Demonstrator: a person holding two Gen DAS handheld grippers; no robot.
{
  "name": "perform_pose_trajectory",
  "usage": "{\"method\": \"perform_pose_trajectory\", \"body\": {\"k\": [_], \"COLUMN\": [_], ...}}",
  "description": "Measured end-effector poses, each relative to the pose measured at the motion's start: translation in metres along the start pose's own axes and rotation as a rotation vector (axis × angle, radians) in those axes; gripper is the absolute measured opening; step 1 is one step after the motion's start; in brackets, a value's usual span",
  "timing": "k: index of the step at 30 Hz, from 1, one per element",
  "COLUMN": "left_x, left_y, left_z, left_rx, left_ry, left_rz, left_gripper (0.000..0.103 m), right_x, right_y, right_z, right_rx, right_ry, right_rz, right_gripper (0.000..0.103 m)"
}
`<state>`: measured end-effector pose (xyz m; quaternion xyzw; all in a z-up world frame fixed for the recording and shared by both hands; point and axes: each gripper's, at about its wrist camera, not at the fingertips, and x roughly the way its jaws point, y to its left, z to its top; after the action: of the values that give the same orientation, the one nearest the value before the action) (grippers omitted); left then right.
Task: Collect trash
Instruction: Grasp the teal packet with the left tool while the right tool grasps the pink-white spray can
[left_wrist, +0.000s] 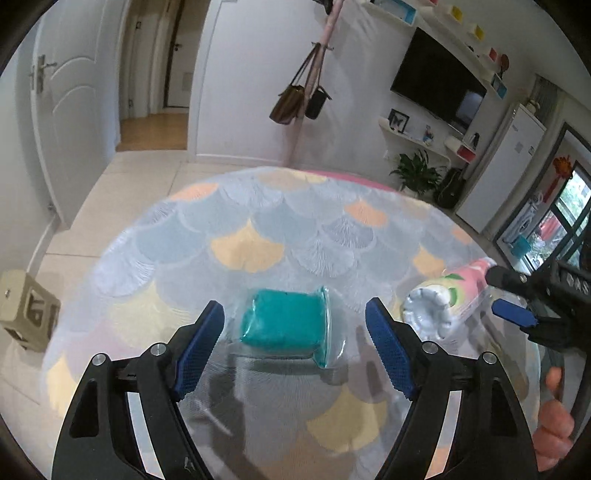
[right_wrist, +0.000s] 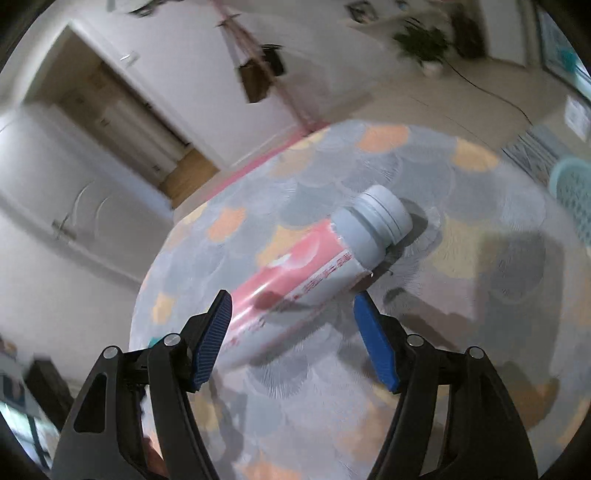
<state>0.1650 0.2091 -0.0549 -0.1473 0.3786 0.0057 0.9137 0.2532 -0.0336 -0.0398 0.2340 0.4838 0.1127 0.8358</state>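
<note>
A teal packet in a clear plastic bag (left_wrist: 286, 322) lies on the round table (left_wrist: 236, 221) with the scale-pattern cloth. My left gripper (left_wrist: 294, 325) is open, its blue pads on either side of the packet, a little short of it. A white bottle with a pink label (right_wrist: 314, 273) lies on its side on the table; it also shows in the left wrist view (left_wrist: 448, 295). My right gripper (right_wrist: 291, 317) is open around the bottle's lower body, jaws apart from it. It appears in the left wrist view (left_wrist: 504, 291) at the right.
A teal basket (right_wrist: 572, 195) stands at the right edge of the right wrist view. Beyond the table are a coat stand with bags (left_wrist: 306, 92), a plant (left_wrist: 417, 173), a TV (left_wrist: 439, 81) and a white door (left_wrist: 70, 118). A beige box (left_wrist: 26, 310) sits on the floor at left.
</note>
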Motion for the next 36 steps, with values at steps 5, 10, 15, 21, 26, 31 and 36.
{"method": "perform_pose_trajectory", "body": {"k": [5, 10, 15, 21, 26, 31, 36], "left_x": [0.007, 0.009, 0.014, 0.011, 0.008, -0.008, -0.027], "left_y": [0.004, 0.002, 0.000, 0.003, -0.002, -0.013, -0.045], "left_z": [-0.013, -0.015, -0.013, -0.014, -0.016, -0.019, -0.018], "left_rx": [0.010, 0.019, 0.038, 0.020, 0.030, 0.020, 0.076], "left_ry": [0.021, 0.032, 0.035, 0.030, 0.021, -0.013, -0.057], "left_rz": [-0.012, -0.007, 0.023, 0.022, 0.035, -0.024, -0.042], "left_gripper": [0.077, 0.074, 0.067, 0.053, 0.049, 0.048, 0.048], "right_x": [0.023, 0.037, 0.043, 0.033, 0.015, -0.017, -0.056], "right_y": [0.001, 0.012, 0.033, 0.035, 0.026, 0.010, -0.004], "right_z": [0.005, 0.007, 0.000, -0.010, -0.024, -0.038, -0.041], "right_rx": [0.106, 0.109, -0.019, -0.153, -0.276, -0.357, -0.400], "right_ry": [0.027, 0.031, 0.036, 0.058, 0.069, 0.038, -0.046], "right_rz": [-0.012, -0.058, -0.110, -0.062, -0.037, -0.018, -0.032], "right_gripper": [0.070, 0.071, 0.067, 0.052, 0.047, 0.047, 0.047]}}
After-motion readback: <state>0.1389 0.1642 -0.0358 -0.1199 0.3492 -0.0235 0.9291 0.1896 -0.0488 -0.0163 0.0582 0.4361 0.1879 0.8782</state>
